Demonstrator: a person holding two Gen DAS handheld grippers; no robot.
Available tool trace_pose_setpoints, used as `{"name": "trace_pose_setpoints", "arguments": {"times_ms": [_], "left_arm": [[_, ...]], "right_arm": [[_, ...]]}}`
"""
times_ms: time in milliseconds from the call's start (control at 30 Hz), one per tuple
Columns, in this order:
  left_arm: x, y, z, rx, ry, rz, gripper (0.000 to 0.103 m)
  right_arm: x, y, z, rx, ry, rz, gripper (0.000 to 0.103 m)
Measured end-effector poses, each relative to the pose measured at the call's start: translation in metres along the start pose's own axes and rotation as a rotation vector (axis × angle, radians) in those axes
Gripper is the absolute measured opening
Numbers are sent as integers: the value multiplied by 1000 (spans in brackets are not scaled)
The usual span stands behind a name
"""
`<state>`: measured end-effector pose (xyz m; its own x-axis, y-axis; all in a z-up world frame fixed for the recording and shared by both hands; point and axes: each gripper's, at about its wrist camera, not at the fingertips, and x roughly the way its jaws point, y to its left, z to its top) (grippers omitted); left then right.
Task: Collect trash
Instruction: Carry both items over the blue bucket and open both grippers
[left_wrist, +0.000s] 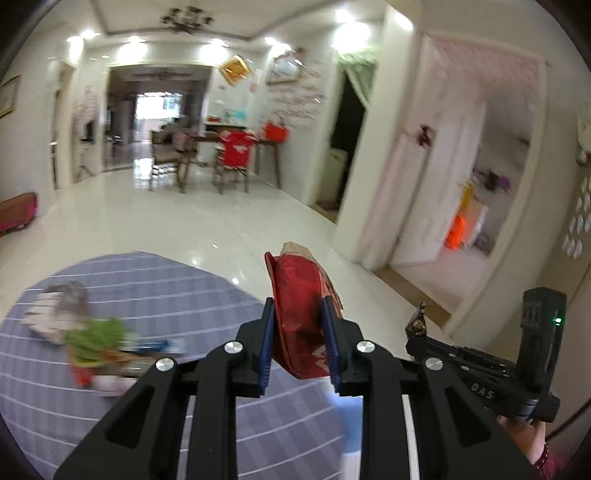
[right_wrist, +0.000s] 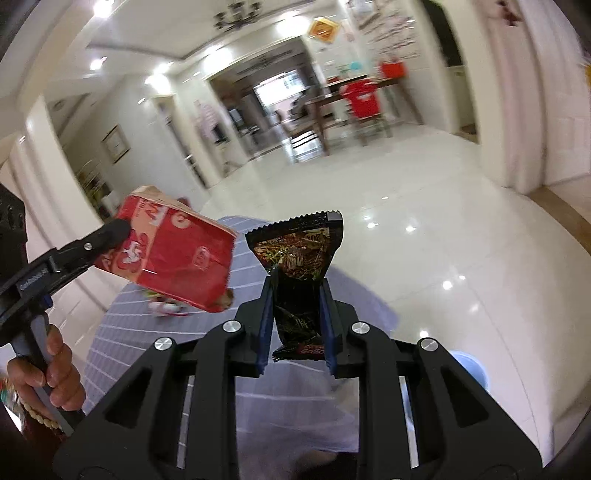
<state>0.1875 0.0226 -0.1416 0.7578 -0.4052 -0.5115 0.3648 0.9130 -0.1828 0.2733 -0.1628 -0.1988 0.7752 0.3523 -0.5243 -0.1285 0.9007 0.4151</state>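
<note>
My left gripper (left_wrist: 300, 312) is shut on a flattened red carton (left_wrist: 300, 295), seen edge-on between its blue pads. The right wrist view shows that same red carton (right_wrist: 173, 254) from the side, held at the left by the left gripper (right_wrist: 122, 230). My right gripper (right_wrist: 297, 293) is shut on a black snack wrapper (right_wrist: 297, 258) with a serrated top edge. The right gripper (left_wrist: 419, 317) also shows at the right of the left wrist view, with a dark scrap at its tip. Both are lifted above a round table with a blue checked cloth (left_wrist: 155, 291).
More litter lies on the cloth: a green packet (left_wrist: 96, 339) and a pale crumpled piece (left_wrist: 51, 314). A light blue bin (right_wrist: 469, 369) stands on the glossy tiled floor (left_wrist: 207, 218) below. A dining table with chairs (left_wrist: 221, 151) is far behind. A doorway (left_wrist: 476, 177) opens at the right.
</note>
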Motion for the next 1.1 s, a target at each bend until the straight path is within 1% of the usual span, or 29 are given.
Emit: {"name": "trace_pose_setpoints", "arguments": {"times_ms": [33, 133, 267, 400, 500, 567, 600, 633, 800, 933, 1100], "left_arm": [[8, -8, -2, 9, 9, -11, 24], [47, -55, -11, 80, 54, -37, 24], [91, -91, -23, 110, 119, -92, 24], [131, -114, -32, 145, 171, -93, 24], [150, -122, -39, 162, 196, -82, 24], [161, -125, -43, 172, 213, -76, 24], [166, -127, -46, 178, 220, -74, 24], [170, -129, -48, 182, 227, -72, 24], [183, -137, -61, 209, 259, -67, 24], [189, -144, -66, 222, 278, -70, 24], [191, -157, -72, 240, 288, -75, 24]], "right_arm": [[-7, -16, -4, 24, -4, -21, 23], [-18, -55, -17, 66, 0, -99, 23], [-21, -95, -33, 131, 19, -153, 23], [-14, -123, -41, 178, 35, -174, 23], [-4, -140, -41, 203, 31, -189, 28], [3, -148, -44, 213, 29, -180, 36], [9, -153, -45, 213, 36, -191, 47], [13, -154, -47, 211, 41, -206, 51], [15, -163, -55, 234, 44, -215, 51], [1, -165, -58, 260, 12, -221, 52], [-14, -162, -57, 261, -24, -211, 55]]}}
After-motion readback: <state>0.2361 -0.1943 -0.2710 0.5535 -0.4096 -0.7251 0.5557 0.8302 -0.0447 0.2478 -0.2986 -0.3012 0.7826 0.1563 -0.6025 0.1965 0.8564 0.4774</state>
